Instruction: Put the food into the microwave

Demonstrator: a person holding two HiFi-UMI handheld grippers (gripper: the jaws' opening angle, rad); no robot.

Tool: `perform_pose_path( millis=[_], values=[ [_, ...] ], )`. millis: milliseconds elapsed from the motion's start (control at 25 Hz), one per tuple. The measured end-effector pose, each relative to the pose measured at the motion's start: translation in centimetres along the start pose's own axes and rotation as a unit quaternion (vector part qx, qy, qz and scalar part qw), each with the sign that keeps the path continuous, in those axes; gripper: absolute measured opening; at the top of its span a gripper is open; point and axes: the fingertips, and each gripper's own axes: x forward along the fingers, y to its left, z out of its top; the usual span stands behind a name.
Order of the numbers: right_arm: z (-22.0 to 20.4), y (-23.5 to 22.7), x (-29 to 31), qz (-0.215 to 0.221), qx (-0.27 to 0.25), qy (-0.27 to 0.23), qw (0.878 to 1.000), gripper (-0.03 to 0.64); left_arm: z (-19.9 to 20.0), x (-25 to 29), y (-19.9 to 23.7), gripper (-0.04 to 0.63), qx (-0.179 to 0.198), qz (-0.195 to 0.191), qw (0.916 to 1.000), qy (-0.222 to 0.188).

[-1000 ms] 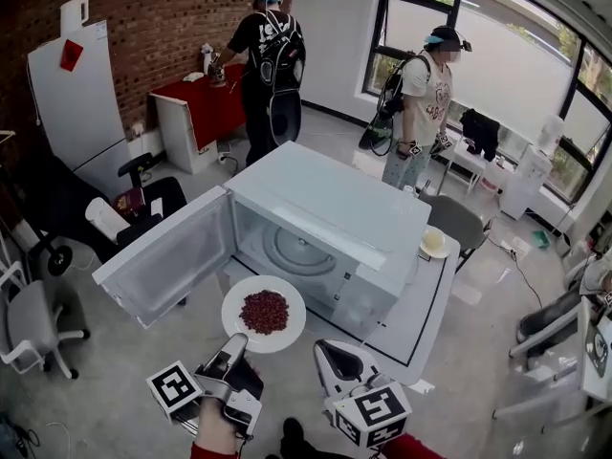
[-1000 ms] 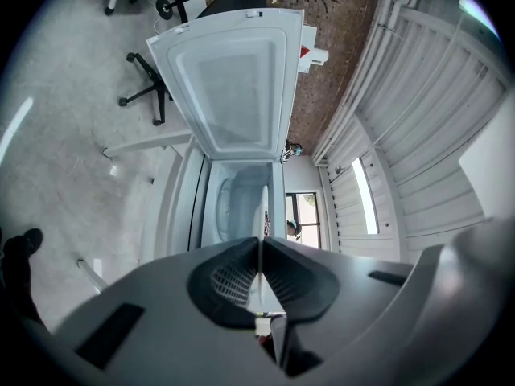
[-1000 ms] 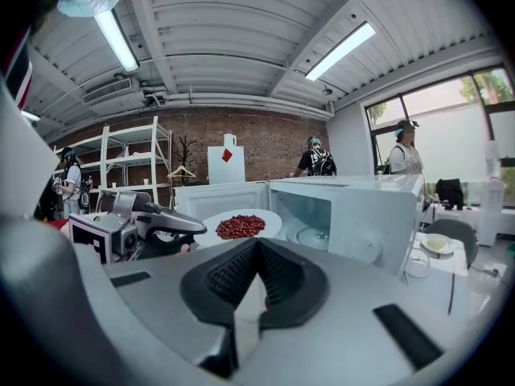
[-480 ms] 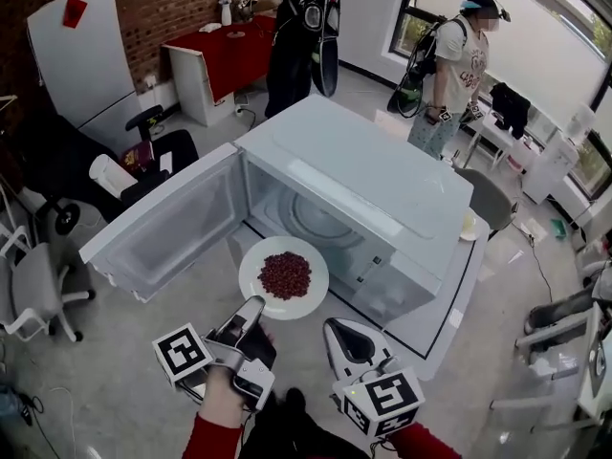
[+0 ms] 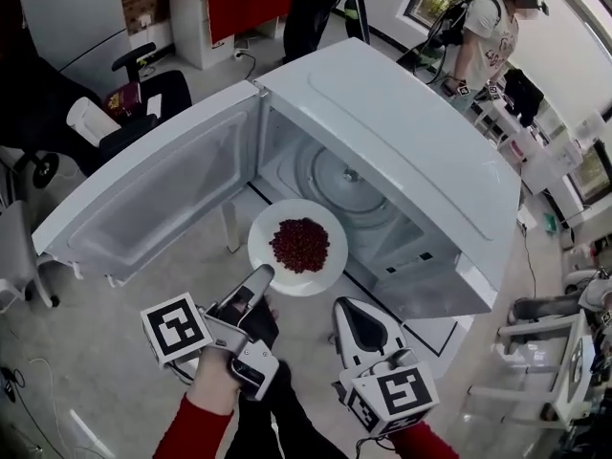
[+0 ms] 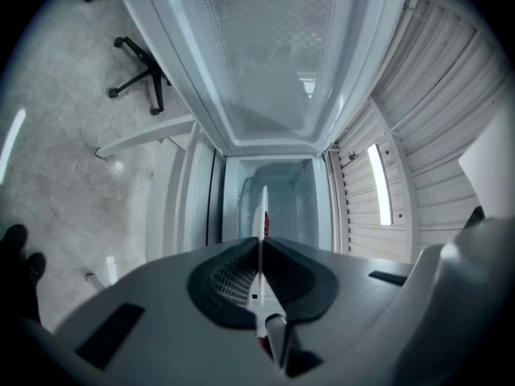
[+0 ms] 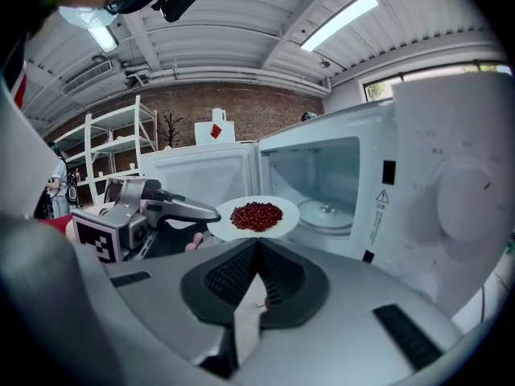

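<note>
Item: round white plate point(image 5: 326, 221) of red beans point(image 5: 299, 245), rim clamped in the left tool point(image 5: 262, 274); carried closer within the last second, its far edge now at the mouth of the open white microwave point(image 5: 402, 132), short of the glass turntable point(image 5: 349, 175). Right tool point(image 5: 350, 306): jaws together, empty, beside the left. Insertion judged under way, plate not yet set down.

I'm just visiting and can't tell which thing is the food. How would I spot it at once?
Find the big white microwave with its door swung open. Right before its opening a round white plate hangs in the air, its rim pinched by the left gripper. The heap of small dark red bits on it sets it apart from the bare turntable inside.
</note>
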Motion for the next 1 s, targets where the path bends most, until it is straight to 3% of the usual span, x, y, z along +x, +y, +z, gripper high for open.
perform_pose_path(
  millis=[520, 840, 1000],
  values=[
    [-2.9, -1.5, 1.9, -0.065, -0.002, 0.012, 0.998, 0.012, 0.3, 1.6, 1.9, 0.025, 0.009, -0.036, 0.9991, 0.020],
    [-3.2, -3.5, 3.6, -0.081, 0.007, 0.046, 0.996, 0.014, 0.5, 6.0, 2.9, 0.025, 0.028, -0.029, 0.9988, 0.028],
    [-2.8, -4.4, 3.8, -0.092, 0.007, 0.037, 0.995, 0.012, 0.6, 7.6, 3.1, 0.025, 0.035, -0.014, 0.9987, 0.033]
  ],
)
